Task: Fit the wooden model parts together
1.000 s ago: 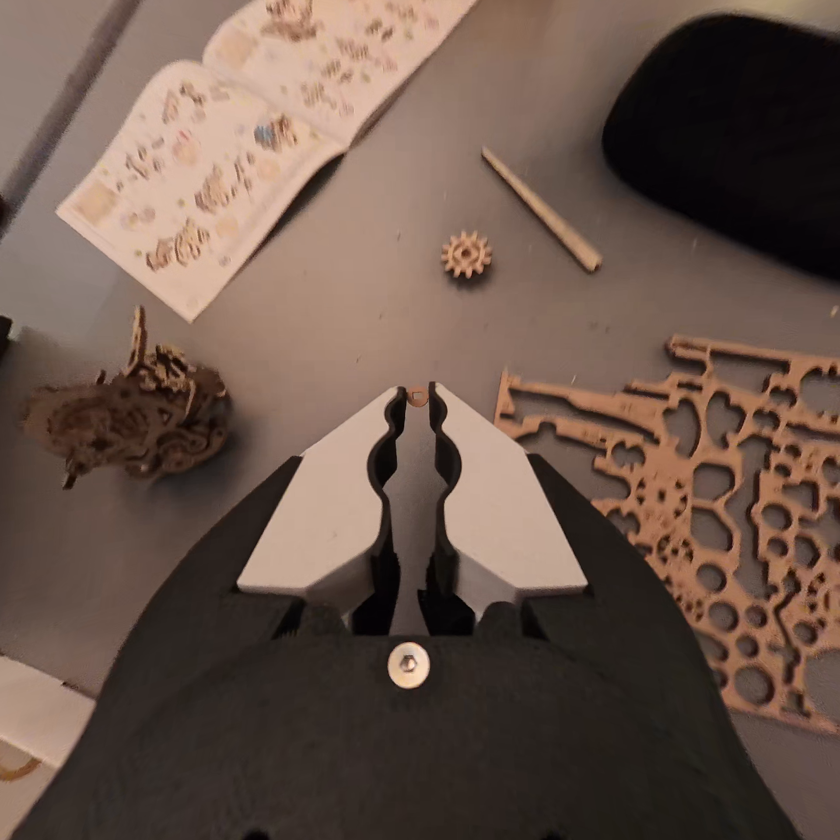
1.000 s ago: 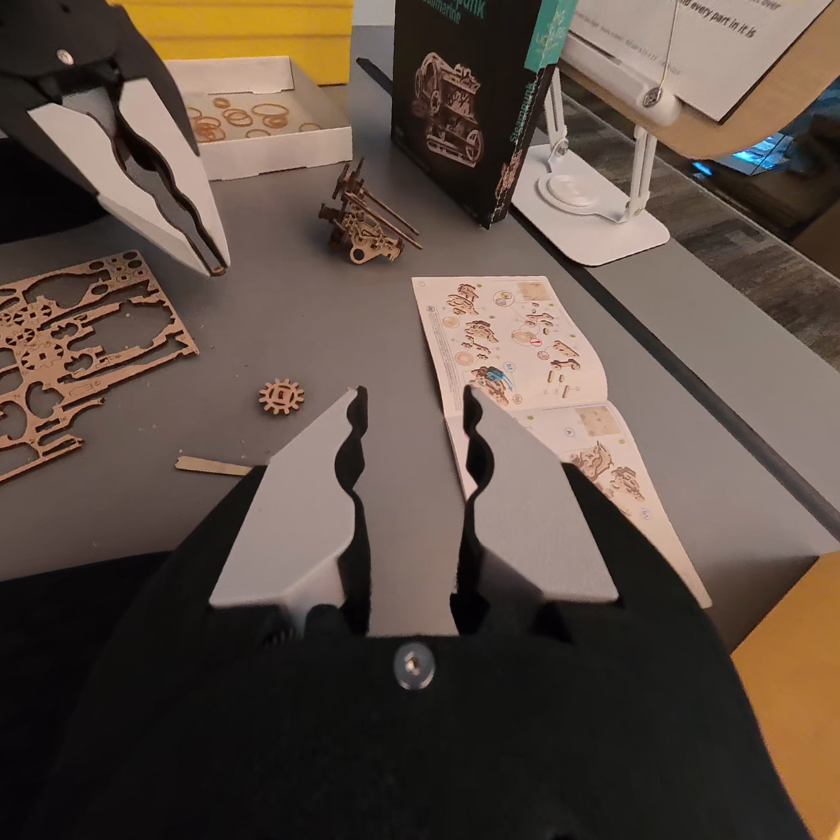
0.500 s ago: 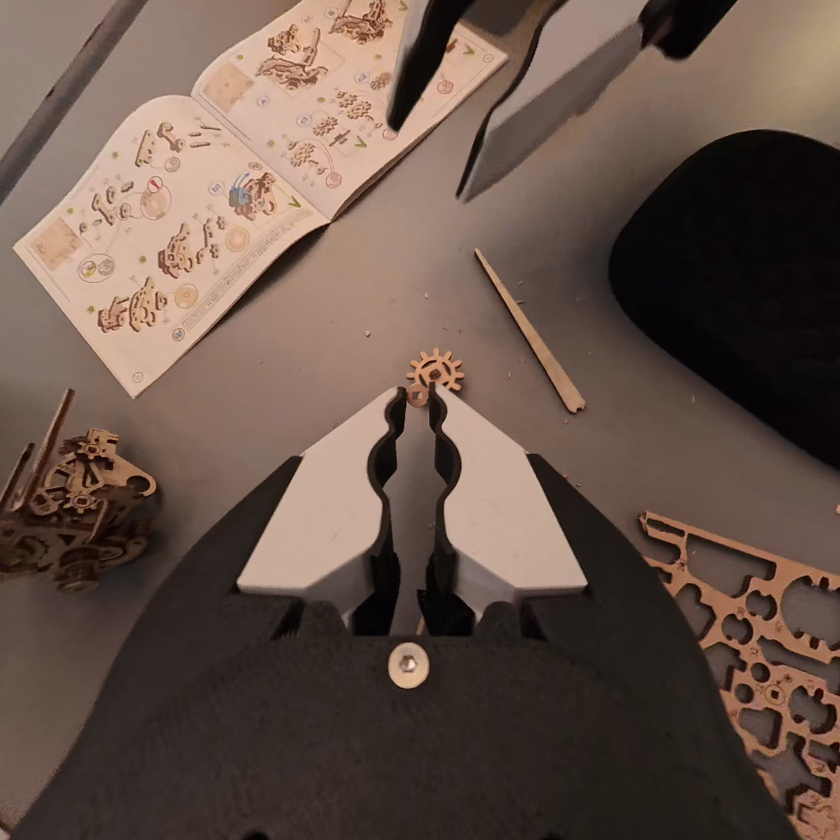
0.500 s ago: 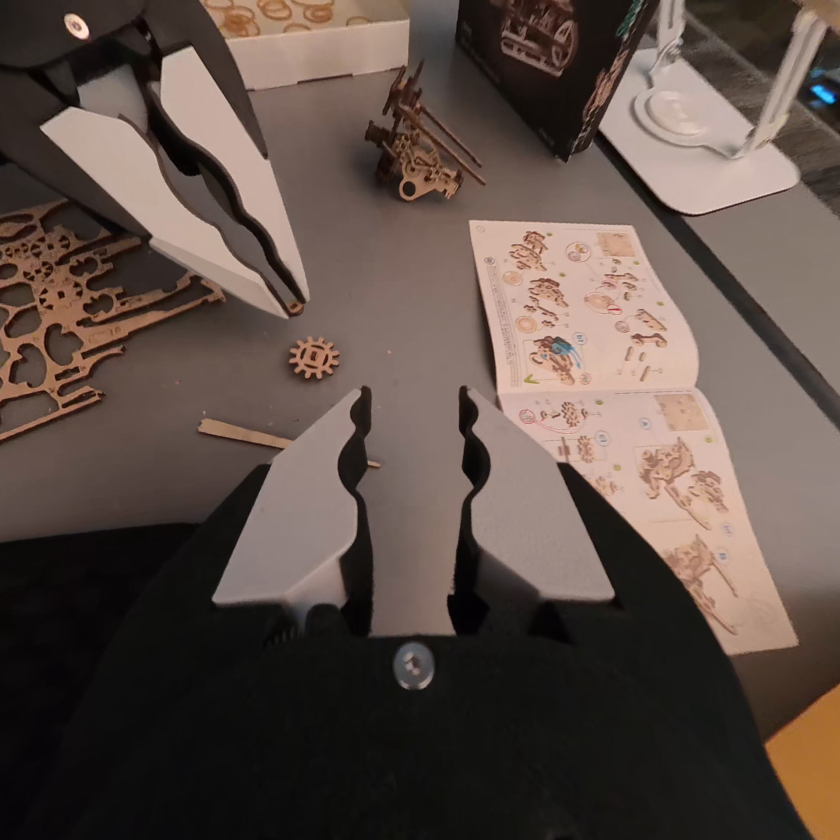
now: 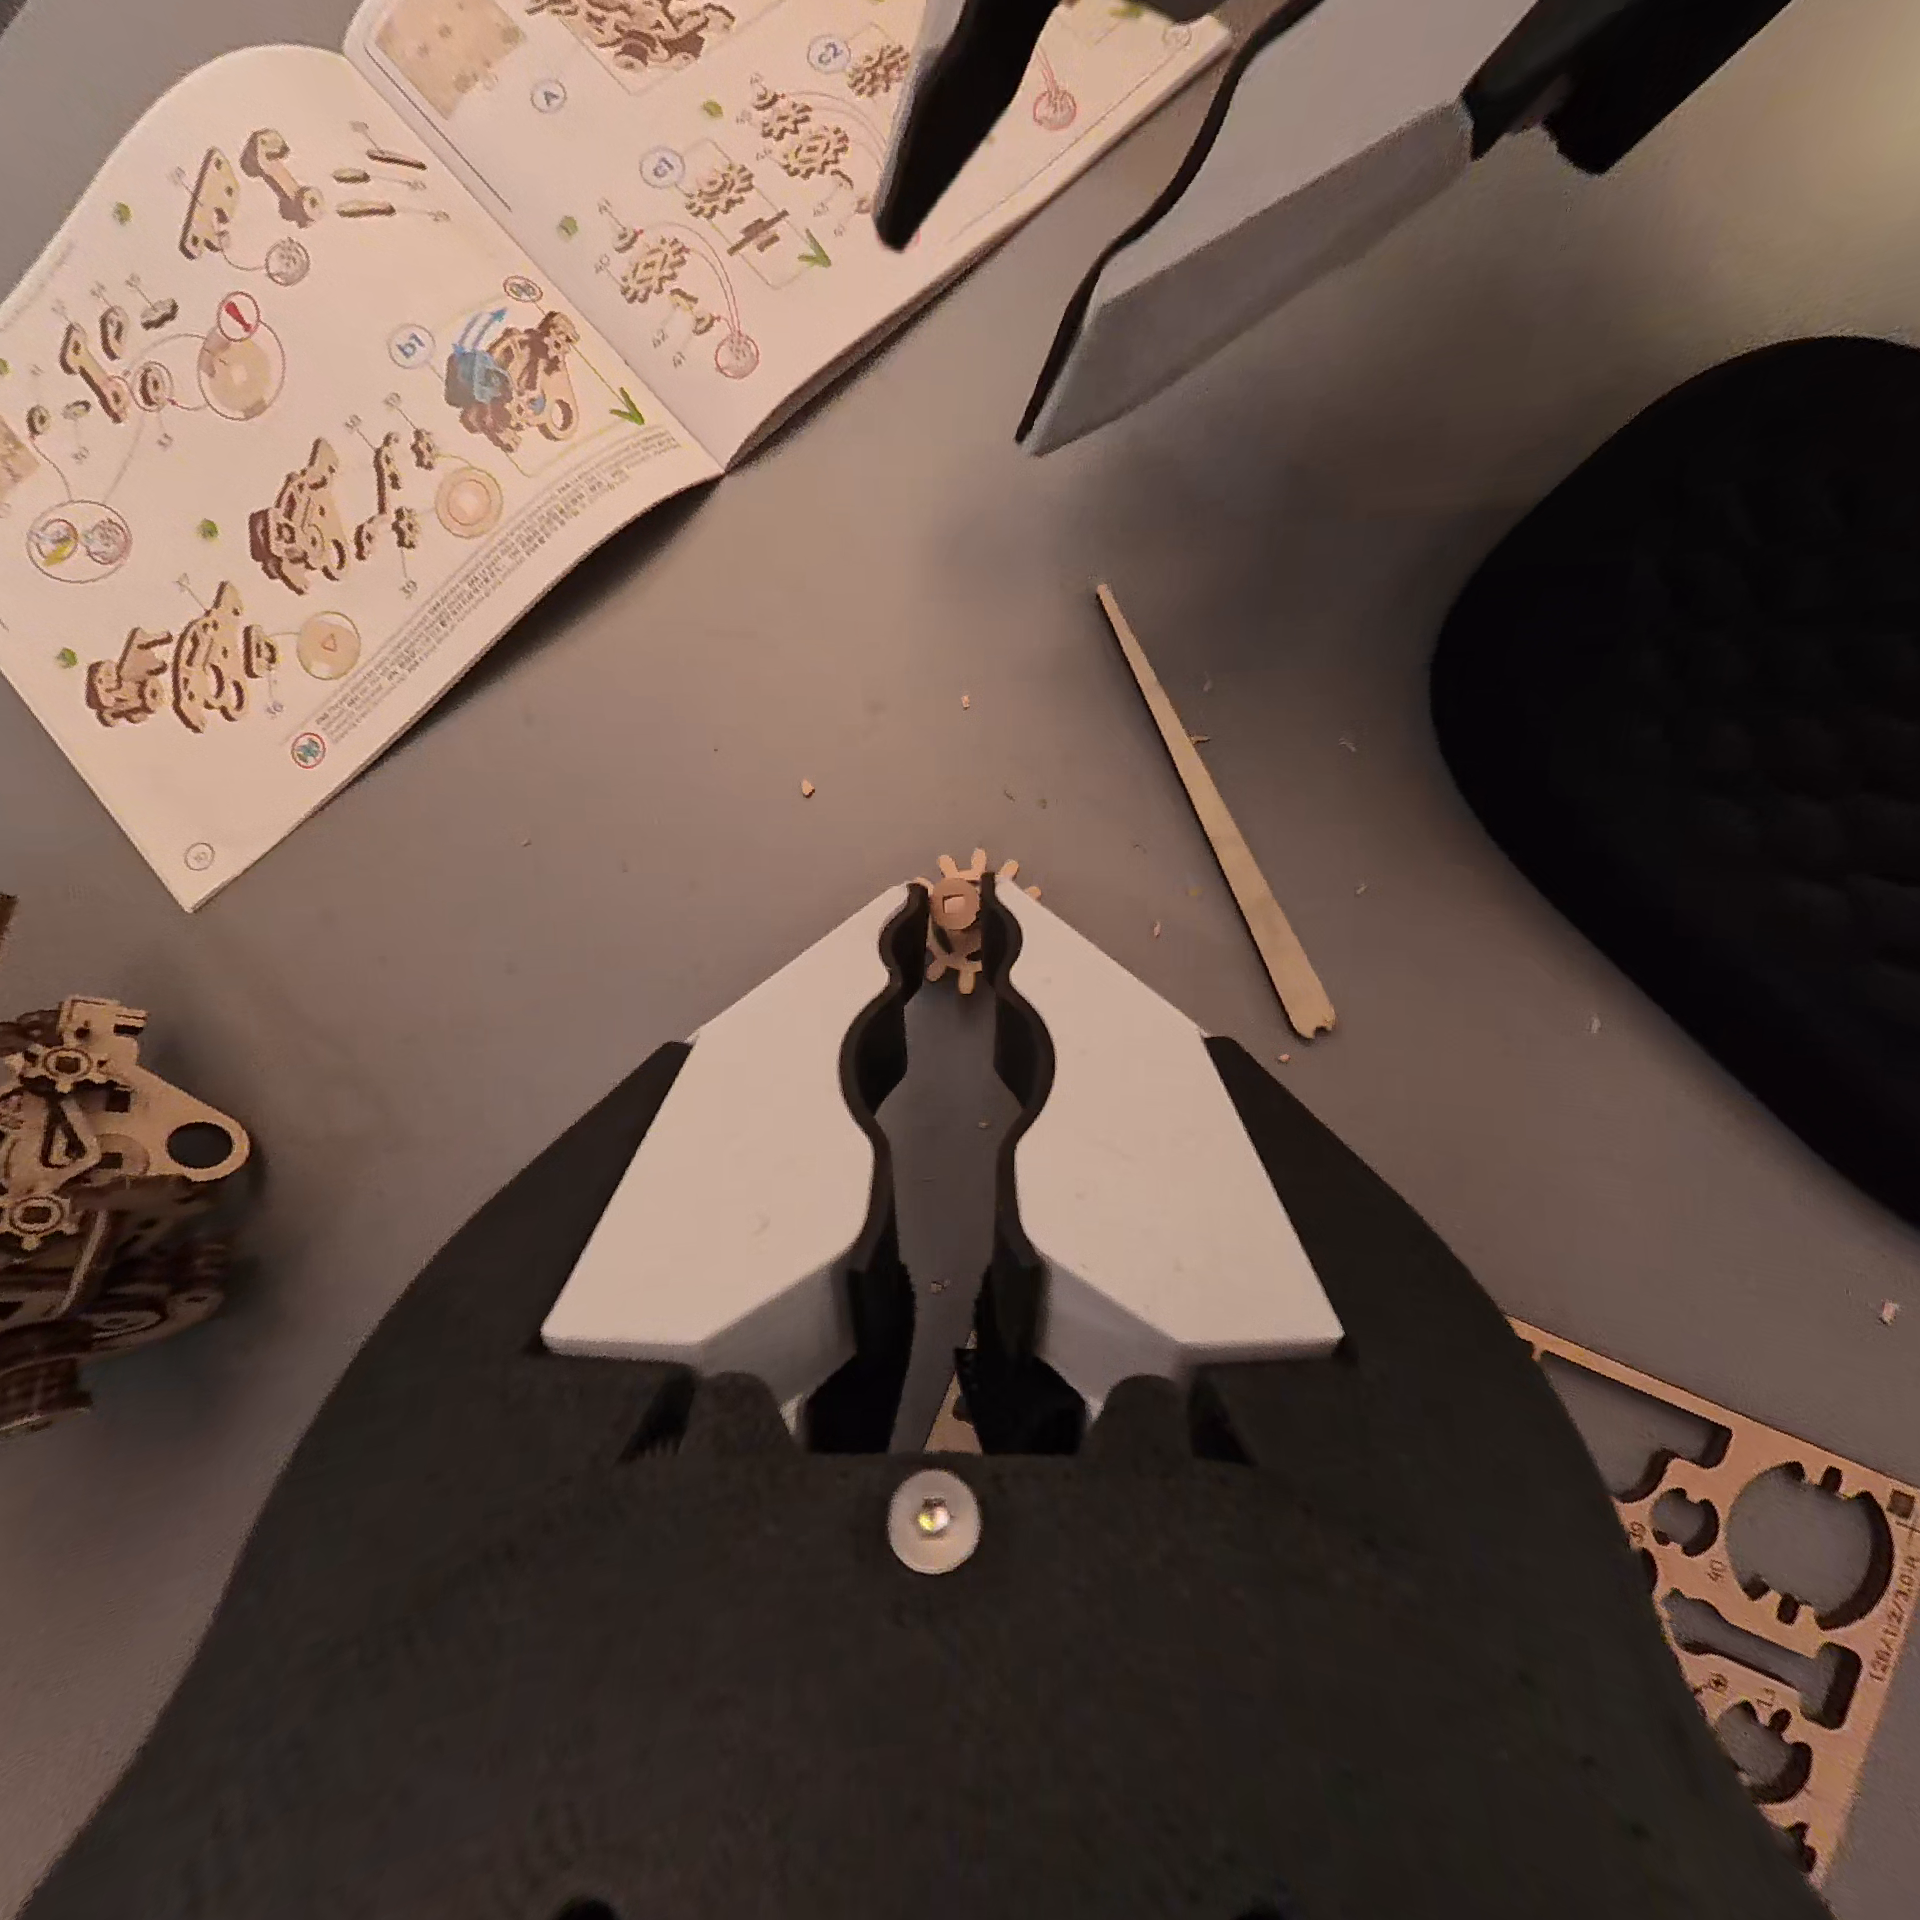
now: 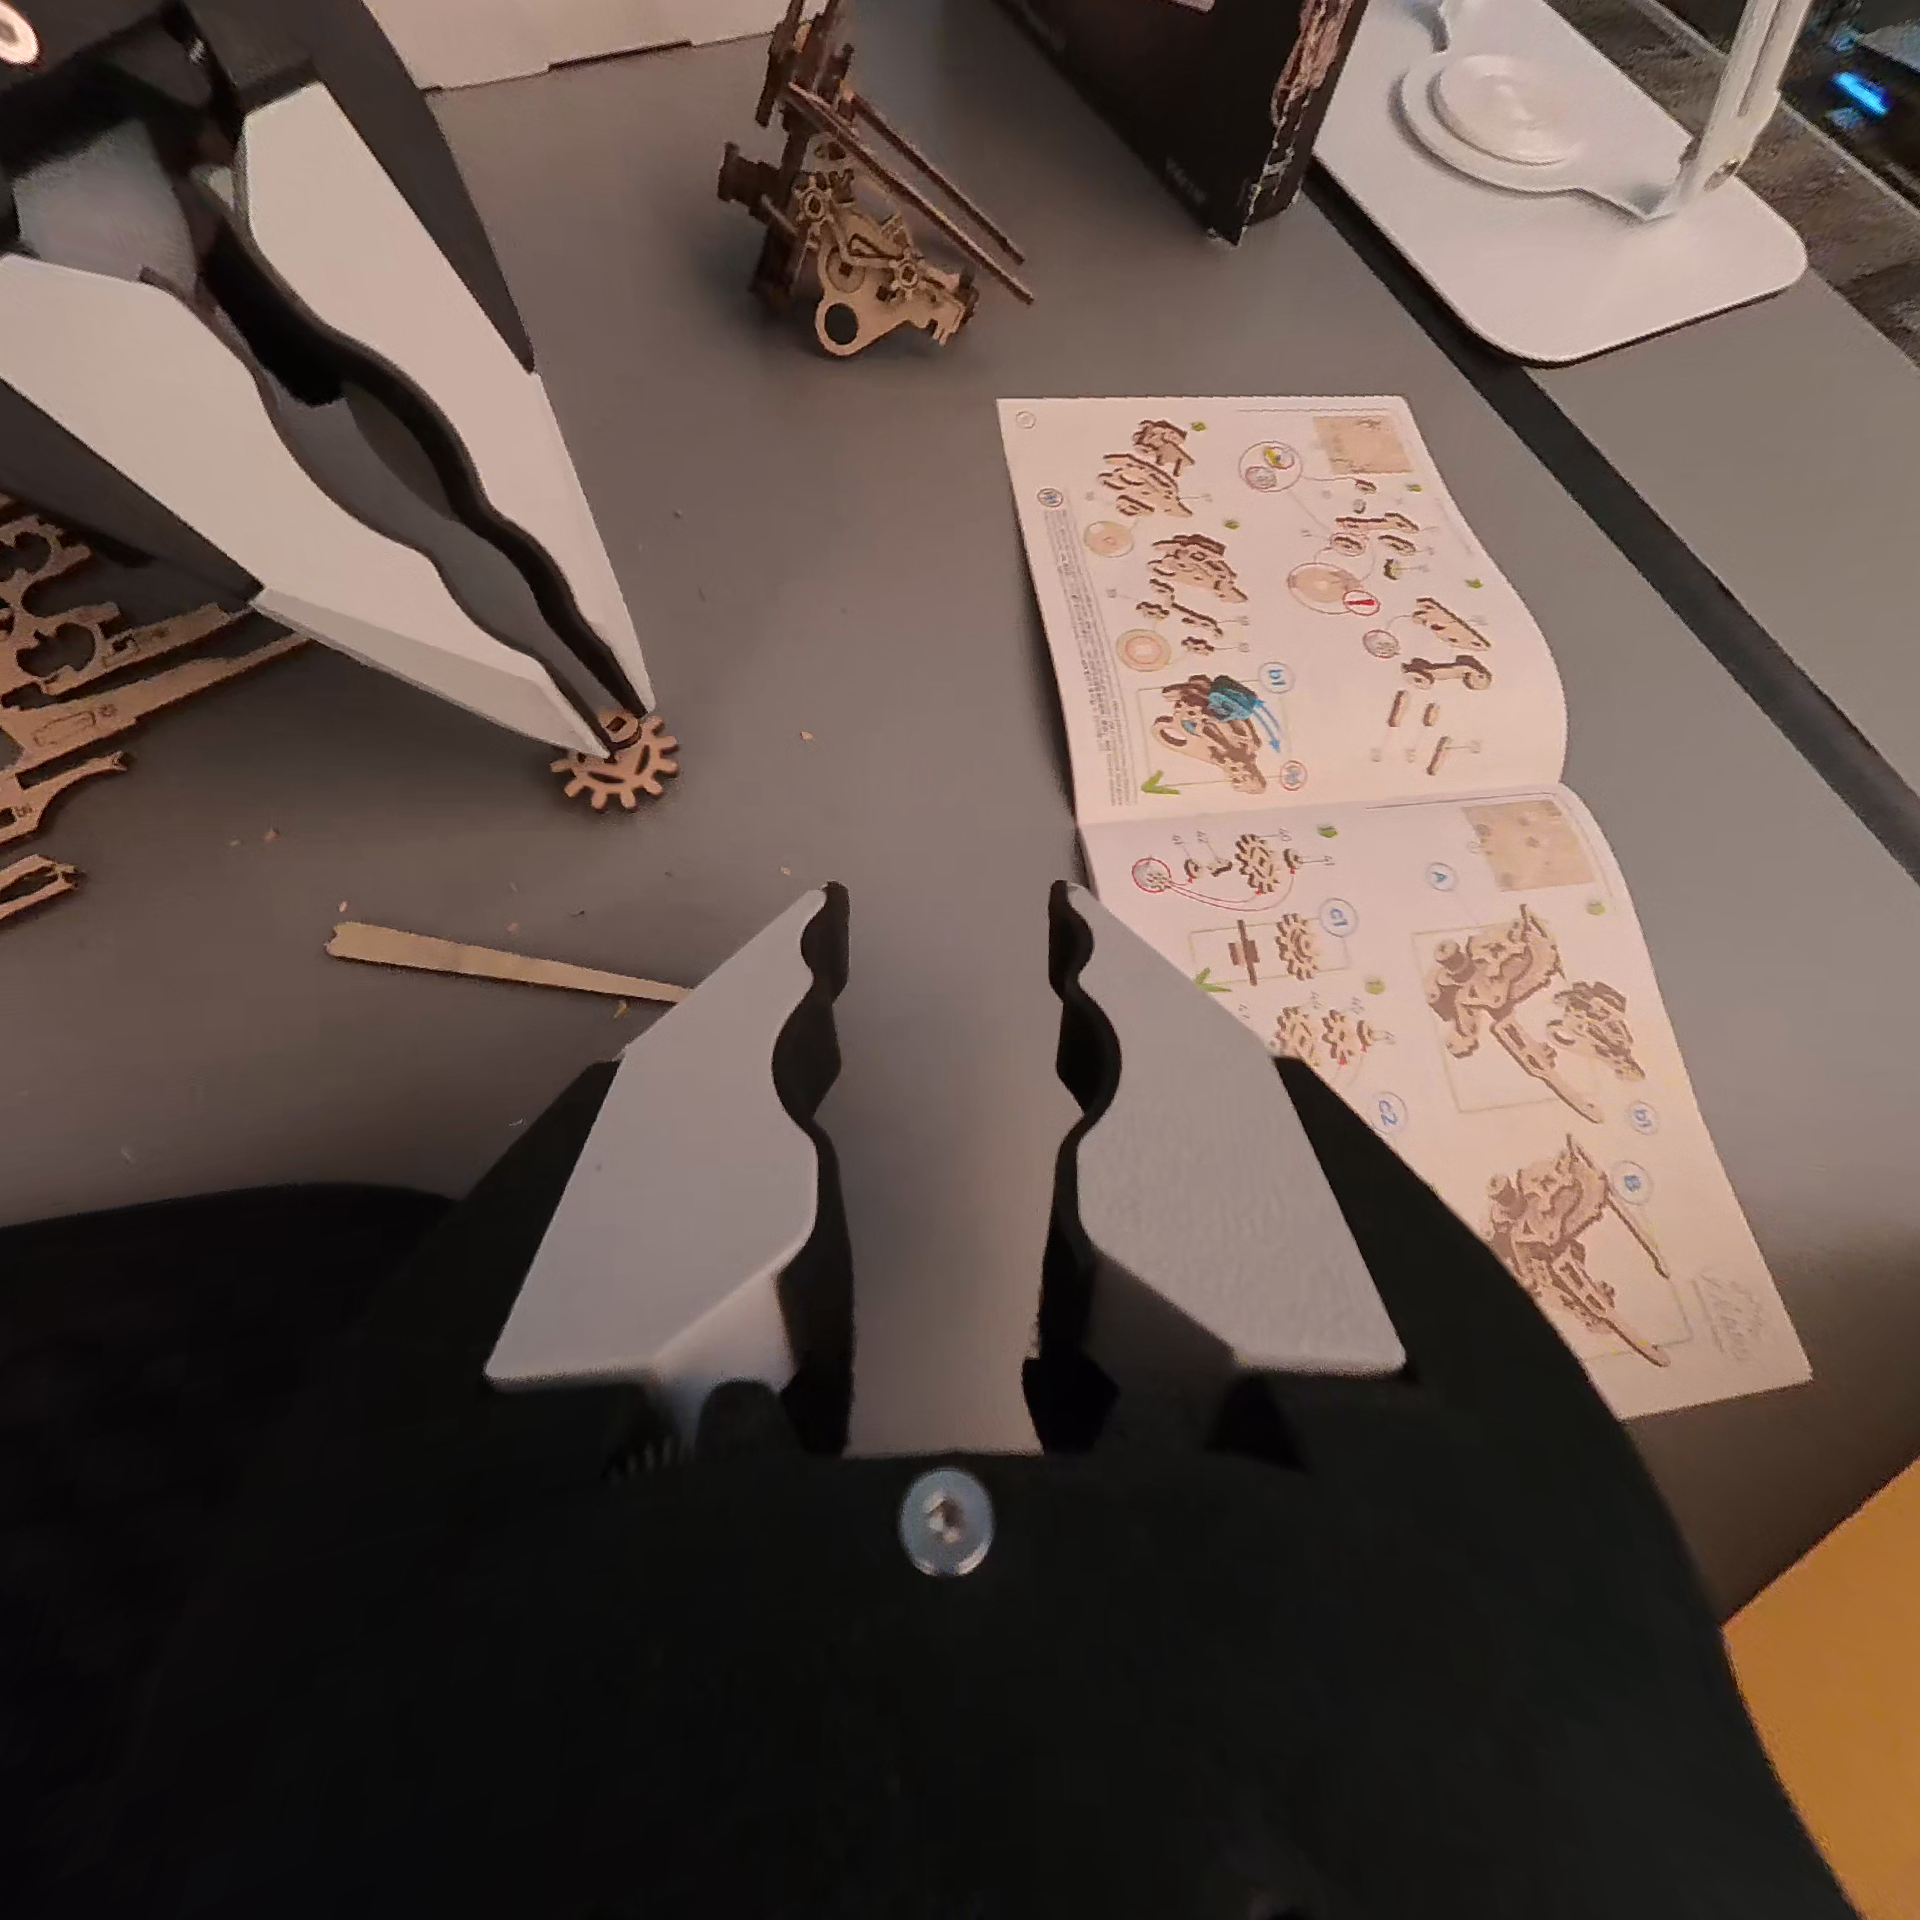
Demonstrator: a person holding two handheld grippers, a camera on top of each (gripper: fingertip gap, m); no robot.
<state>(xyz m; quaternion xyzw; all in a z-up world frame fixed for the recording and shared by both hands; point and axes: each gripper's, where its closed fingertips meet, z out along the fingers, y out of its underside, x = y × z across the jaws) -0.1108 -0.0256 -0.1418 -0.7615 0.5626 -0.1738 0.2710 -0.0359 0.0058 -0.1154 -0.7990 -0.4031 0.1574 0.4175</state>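
Left claw (image 5: 954, 902) has lowered its small piece (image 5: 952, 906) onto the gear (image 6: 615, 766).

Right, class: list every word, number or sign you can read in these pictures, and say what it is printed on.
I won't copy out writing; these bear it.
Open instruction booklet: circled step marks and fine print, mostly too small.
Wooden part sheet: small engraved marks beside cut-outs.
Dark box: print too blurred.
Left claw, its small wooden piece, right claw, gear: none seen.
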